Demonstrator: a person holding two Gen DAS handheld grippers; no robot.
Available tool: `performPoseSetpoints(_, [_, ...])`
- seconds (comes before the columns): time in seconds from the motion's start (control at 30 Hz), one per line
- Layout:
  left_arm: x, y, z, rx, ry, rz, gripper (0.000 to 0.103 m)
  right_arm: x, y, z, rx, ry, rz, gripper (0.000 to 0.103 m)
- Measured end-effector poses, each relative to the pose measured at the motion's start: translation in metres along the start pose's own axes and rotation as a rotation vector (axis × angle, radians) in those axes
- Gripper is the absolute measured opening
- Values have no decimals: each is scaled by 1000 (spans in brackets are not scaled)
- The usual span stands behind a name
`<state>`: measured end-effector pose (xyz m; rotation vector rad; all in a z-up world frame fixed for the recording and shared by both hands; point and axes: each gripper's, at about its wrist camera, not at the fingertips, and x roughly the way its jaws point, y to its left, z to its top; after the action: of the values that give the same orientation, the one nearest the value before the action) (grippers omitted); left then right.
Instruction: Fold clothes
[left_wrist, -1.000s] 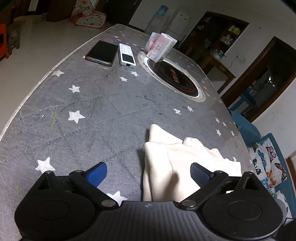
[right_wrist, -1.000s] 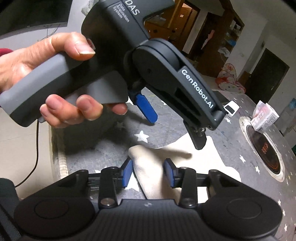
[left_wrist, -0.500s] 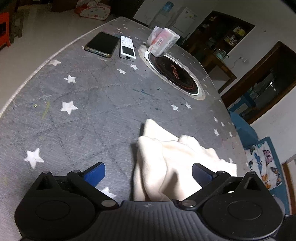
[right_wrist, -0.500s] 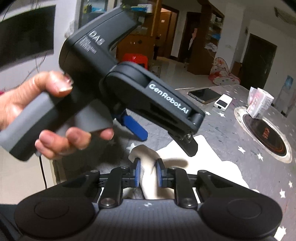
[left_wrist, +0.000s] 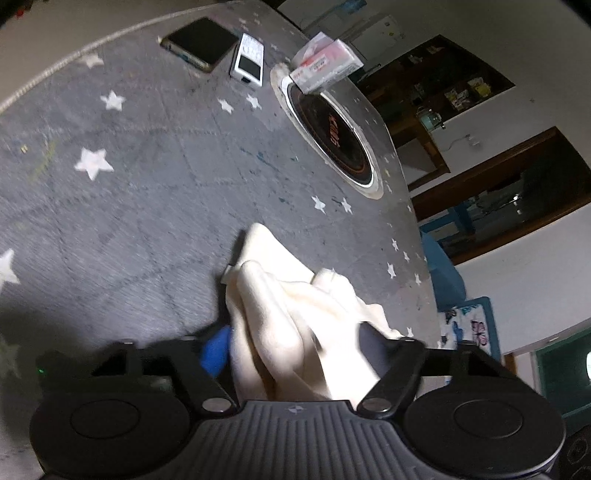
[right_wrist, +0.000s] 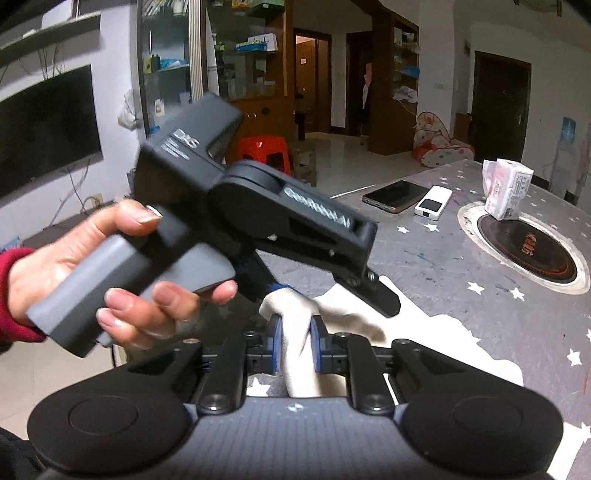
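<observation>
- Grey star-print surface, phone at 11 o'clock.
- Cream garment bunched at 6 o'clock; soft, limp, light — take hems/corners.
- Right tongs narrow, pinching a fold; left tongs wide around cloth, w/o a clear pinch.

Two close wrist views over crossing grippers — shared cream cloth, phone.

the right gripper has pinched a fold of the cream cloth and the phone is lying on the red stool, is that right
Not quite. The right gripper has pinched the cream cloth, but the phone lies on the grey star-print table, beside the small white device. The right wrist view shows it.
</observation>
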<state>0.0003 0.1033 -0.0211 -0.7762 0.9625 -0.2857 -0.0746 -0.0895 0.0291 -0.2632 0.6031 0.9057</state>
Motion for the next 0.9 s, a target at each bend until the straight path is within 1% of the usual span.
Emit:
performPoseSetpoints(0.03, [3,1,0,-10,7,-2,47,-1,0,-1,-4,3,5,14])
performPoseSetpoints(0.07, [5,2,-1,-14,9,0,42,0,0,-3,-8,3,6,15])
performPoseSetpoints(0.1, [7,3,-1,-18,11,2,33,-1,-1,-4,-9,4,8,15])
performPoseSetpoints(0.13, [9,4,-2,-22,12,4,29,-1,-2,-5,-6,9,10,16])
performPoseSetpoints(0.2, [10,5,-2,-22,9,5,28,-5,-5,-7,13,4,7,20])
performPoseSetpoints(0.23, [9,6,-3,-26,8,3,28,-8,-9,-8,30,3,11,30])
performPoseSetpoints(0.27, [9,7,-3,-30,7,-1,28,-11,-14,-9,51,5,10,43])
performPoseSetpoints(0.3, [10,7,-3,-29,6,-3,28,-14,-19,-11,65,4,-7,44])
performPoseSetpoints(0.37, [10,8,-4,-24,4,-6,28,-19,-32,-16,99,12,-58,45])
performPoseSetpoints(0.47, [10,6,-4,-2,3,-4,30,-28,-60,-29,186,36,-128,45])
performPoseSetpoints(0.53, [11,2,-4,27,6,-7,38,-34,-78,-39,244,51,-183,45])
performPoseSetpoints(0.63, [12,-3,-5,61,11,-5,43,-43,-106,-53,330,74,-264,45])
performPoseSetpoints(0.77, [13,-12,-7,117,7,29,43,-60,-137,-77,463,72,-339,46])
performPoseSetpoints(0.83, [14,-18,-9,167,4,49,42,-67,-148,-88,520,64,-366,46])
performPoseSetpoints(0.9, [15,-23,-13,219,-1,69,41,-72,-155,-96,553,44,-370,46])
